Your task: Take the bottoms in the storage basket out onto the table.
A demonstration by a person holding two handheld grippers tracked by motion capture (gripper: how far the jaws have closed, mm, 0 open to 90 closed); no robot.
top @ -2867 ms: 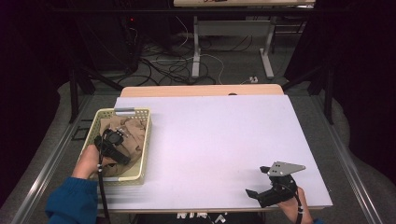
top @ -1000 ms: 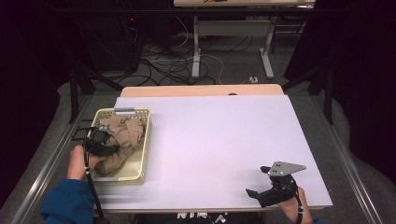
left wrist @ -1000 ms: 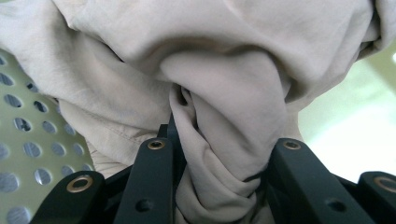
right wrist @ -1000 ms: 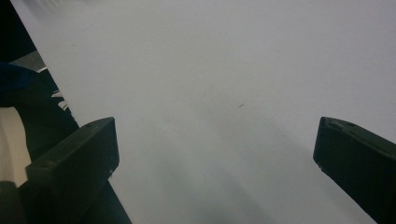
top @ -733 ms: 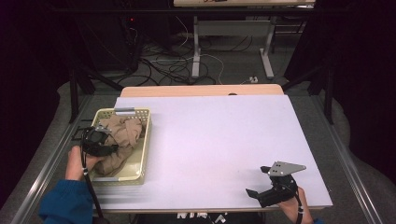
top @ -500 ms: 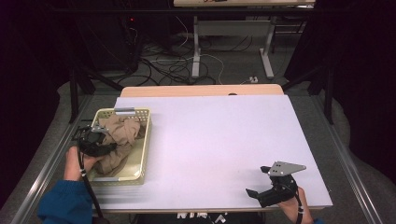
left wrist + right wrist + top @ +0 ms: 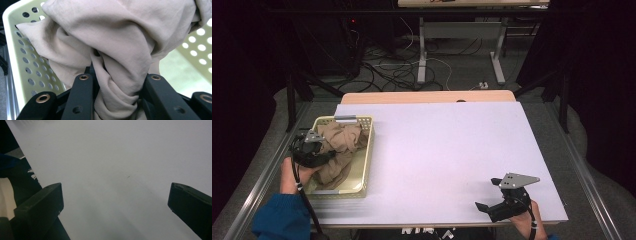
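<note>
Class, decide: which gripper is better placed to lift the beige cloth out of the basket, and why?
Left. The left gripper is shut on the beige cloth in the basket; the right gripper sits open, apart at the table's near corner.

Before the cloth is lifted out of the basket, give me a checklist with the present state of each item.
1. Left gripper shut on the beige cloth: ok, a bunch of fabric is pinched between its jaws.
2. Whole cloth gathered in the grip: not ok, most of it lies loose in the basket.
3. Cloth free of the basket's holes and rim: cannot tell, the folds hide the contact.
4. Right gripper out of the way: ok, it rests at the table's near right, jaws open and empty.
5. Landing space on the table: ok, bare white surface beside the basket.
</note>
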